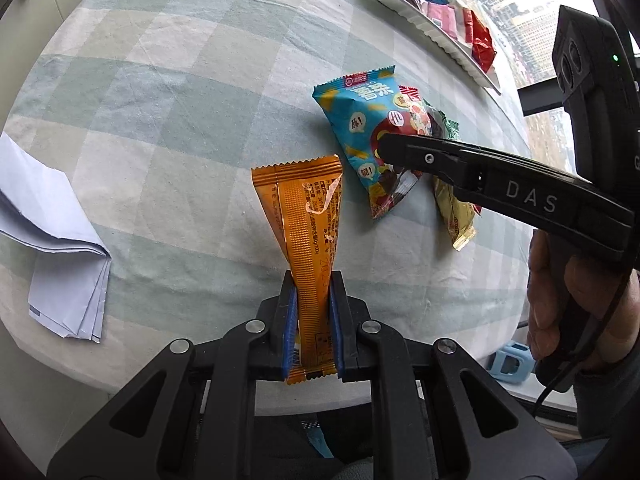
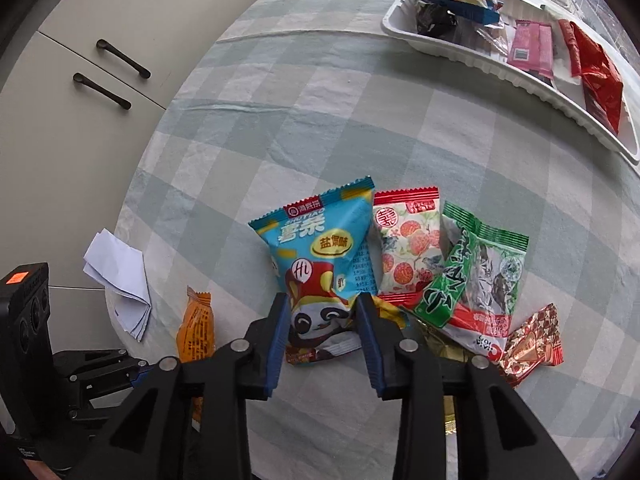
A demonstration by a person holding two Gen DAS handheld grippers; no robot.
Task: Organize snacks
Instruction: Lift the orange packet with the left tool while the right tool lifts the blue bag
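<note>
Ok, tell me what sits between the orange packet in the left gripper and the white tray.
Nothing visible: bare checked tablecloth lies between the orange foil snack packet, clamped in the left gripper, and the long white plastic tray. The blue triangular chip bag sits right of that path.

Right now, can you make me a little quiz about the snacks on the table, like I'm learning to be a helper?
1. True or false: the left gripper is shut on the orange snack packet.
2. Which packet lies between the right gripper's open jaws? A) blue panda crisps bag B) green seaweed packet C) folded white paper
3. Fill in: sorted snacks already sit in the white ____ at the far side of the checked tablecloth.

Key: 1 true; 2 A; 3 tray.
</note>
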